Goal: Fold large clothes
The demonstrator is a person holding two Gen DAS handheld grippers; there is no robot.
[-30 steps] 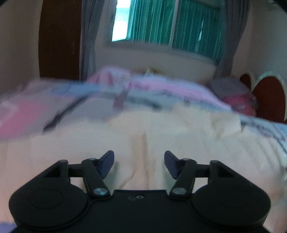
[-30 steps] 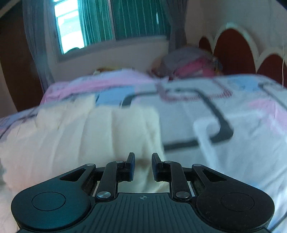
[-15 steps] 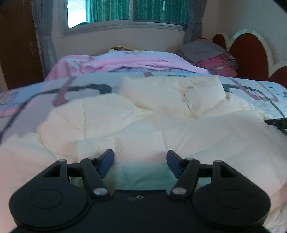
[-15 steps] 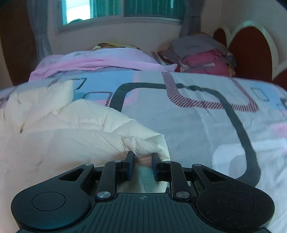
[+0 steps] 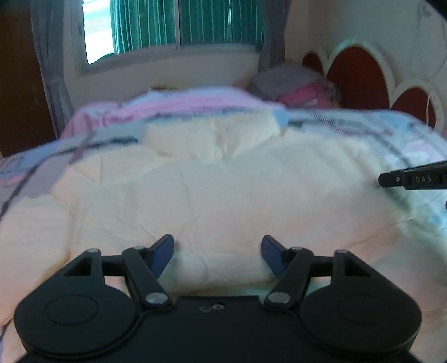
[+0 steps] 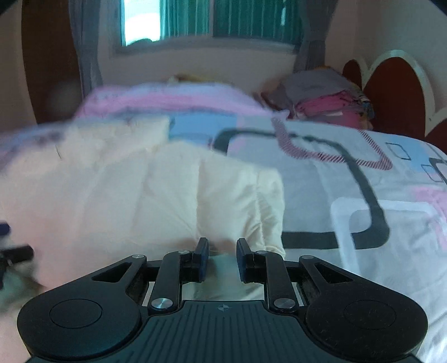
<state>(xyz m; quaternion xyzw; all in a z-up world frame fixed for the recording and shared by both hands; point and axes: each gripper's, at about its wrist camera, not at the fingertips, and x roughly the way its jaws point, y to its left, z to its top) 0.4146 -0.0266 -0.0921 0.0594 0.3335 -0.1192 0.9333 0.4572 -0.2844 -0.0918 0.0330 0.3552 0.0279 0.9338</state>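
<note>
A large cream quilted garment (image 5: pixel 218 190) lies spread on the bed, its far part bunched up. It also shows in the right wrist view (image 6: pixel 156 201). My left gripper (image 5: pixel 217 252) is open, its blue fingers standing wide over the garment's near edge. My right gripper (image 6: pixel 222 258) is shut on the garment's near right corner, cream cloth pinched between the fingers. The right gripper's tip also shows at the right edge of the left wrist view (image 5: pixel 413 178).
The bed has a patterned sheet (image 6: pixel 363 195) of white, blue, pink and black. A pink blanket (image 6: pixel 173 97) lies at the far side. Folded clothes (image 6: pixel 327 95) are stacked by the red scalloped headboard (image 6: pixel 396 92). A curtained window (image 5: pixel 178 25) is behind.
Both views have tilted and shifted slightly. The left gripper stays open over the garment's edge; the right gripper keeps its hold on the corner, which has moved a little with it.
</note>
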